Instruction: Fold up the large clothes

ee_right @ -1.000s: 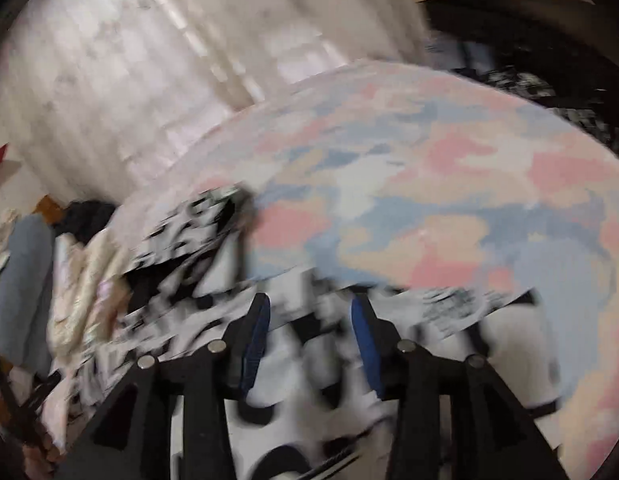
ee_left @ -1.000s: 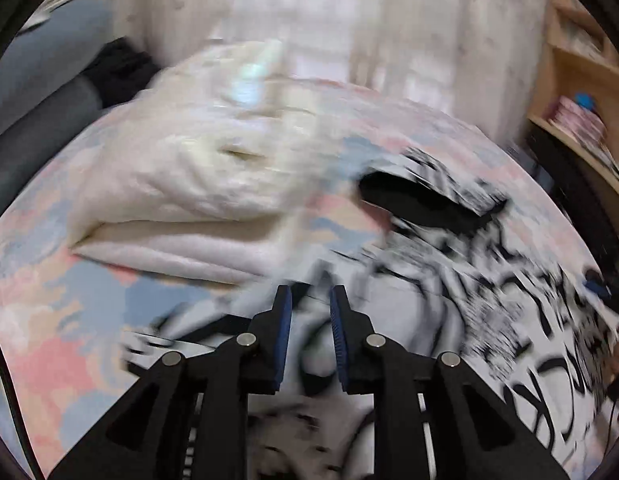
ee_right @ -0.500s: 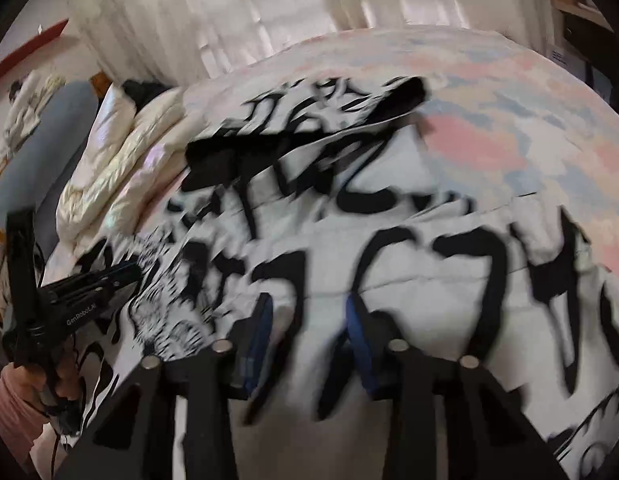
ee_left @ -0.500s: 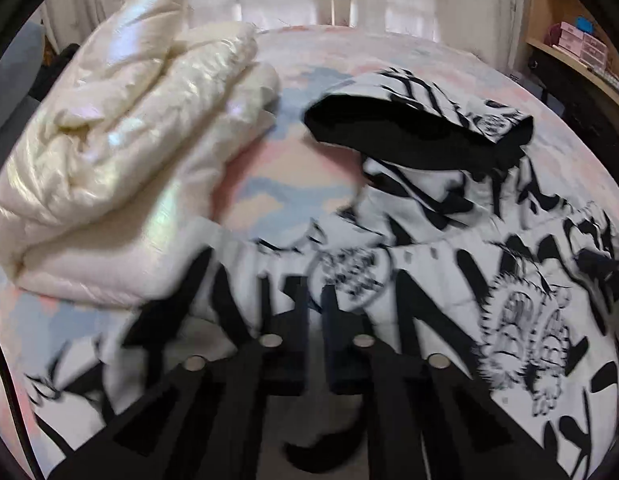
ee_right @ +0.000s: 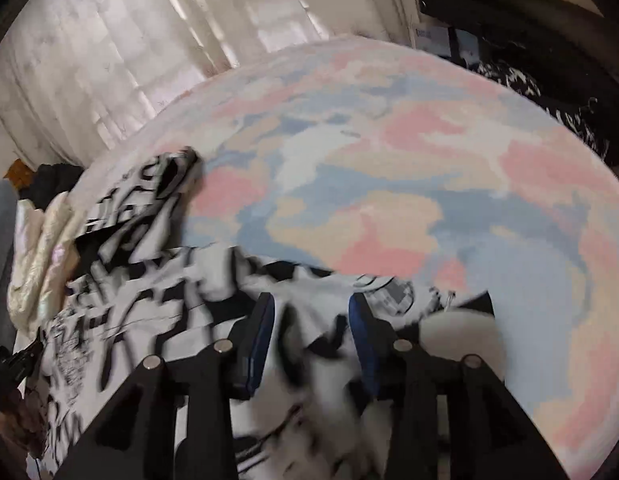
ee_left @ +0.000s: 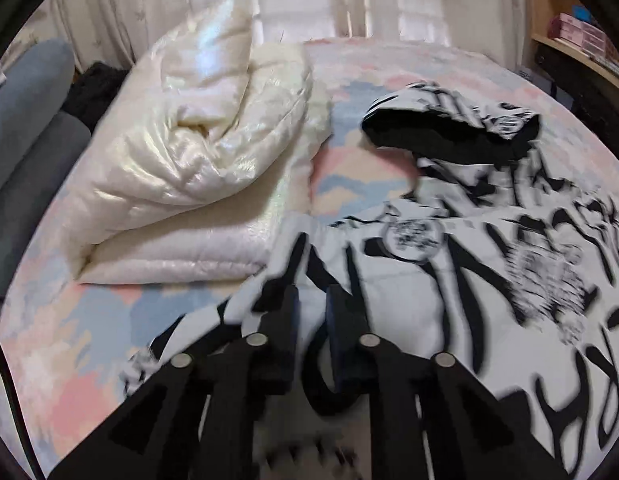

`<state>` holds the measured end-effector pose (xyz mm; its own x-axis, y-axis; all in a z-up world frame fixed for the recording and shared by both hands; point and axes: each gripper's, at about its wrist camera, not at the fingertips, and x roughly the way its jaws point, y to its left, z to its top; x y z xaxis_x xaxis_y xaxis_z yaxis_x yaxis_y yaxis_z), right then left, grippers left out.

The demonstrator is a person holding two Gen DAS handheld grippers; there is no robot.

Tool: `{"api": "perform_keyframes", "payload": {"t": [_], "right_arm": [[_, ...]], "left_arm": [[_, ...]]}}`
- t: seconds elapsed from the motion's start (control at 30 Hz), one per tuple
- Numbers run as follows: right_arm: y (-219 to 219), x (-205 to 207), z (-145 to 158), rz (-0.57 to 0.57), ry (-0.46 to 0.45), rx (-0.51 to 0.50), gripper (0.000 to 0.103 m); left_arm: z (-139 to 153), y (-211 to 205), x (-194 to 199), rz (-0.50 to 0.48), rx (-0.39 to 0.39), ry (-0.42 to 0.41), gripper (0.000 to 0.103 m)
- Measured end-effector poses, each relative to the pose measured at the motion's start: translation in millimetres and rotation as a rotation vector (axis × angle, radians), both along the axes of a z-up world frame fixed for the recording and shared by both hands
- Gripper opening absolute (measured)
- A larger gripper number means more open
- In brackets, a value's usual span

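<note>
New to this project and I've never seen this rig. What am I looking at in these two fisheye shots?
There is no robot here. A person holds a two-finger clamp in each hand, and each clamp carries a fisheye camera that looks along its fingers. One picture comes from the left gripper, the other from the right gripper. The black prongs at the bottom of each picture are the fingers.

Both look down at a bed with a pastel bedspread. A black-and-white printed jacket is spread on it, beside a folded cream puffy jacket.

Both sets of jaws are opening, with printed fabric between them. Blur hides whether the pads press on it.
</note>
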<state>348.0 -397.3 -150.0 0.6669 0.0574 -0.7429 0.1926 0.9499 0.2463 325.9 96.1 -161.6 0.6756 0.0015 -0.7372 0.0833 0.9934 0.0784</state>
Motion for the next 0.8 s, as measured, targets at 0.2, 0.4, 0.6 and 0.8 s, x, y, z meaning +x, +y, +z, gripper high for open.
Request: {"api": "perform_keyframes", "payload": {"t": [0.2,0.4,0.6,0.8], "right_arm": [[80,-58,29,0.184,-0.060,0.028,0.040],[157,-109,10,0.354,-0.019,0.087,0.040],[123,-134,-22,0.284,0.040,0.072,0.039],[27,-163,-14,0.047,0.029,-0.021,0.036]], "left_arm": [[15,-29,-77,-0.016,-0.108,-0.003,0.015],[-20,-43,-136,0.038,-0.117,0.031,0.015],[-31,7,-153,0.212,-0.194,0.042,0.016],[-32,56,-161,0.283,-0.334,0.010,0.016]]}}
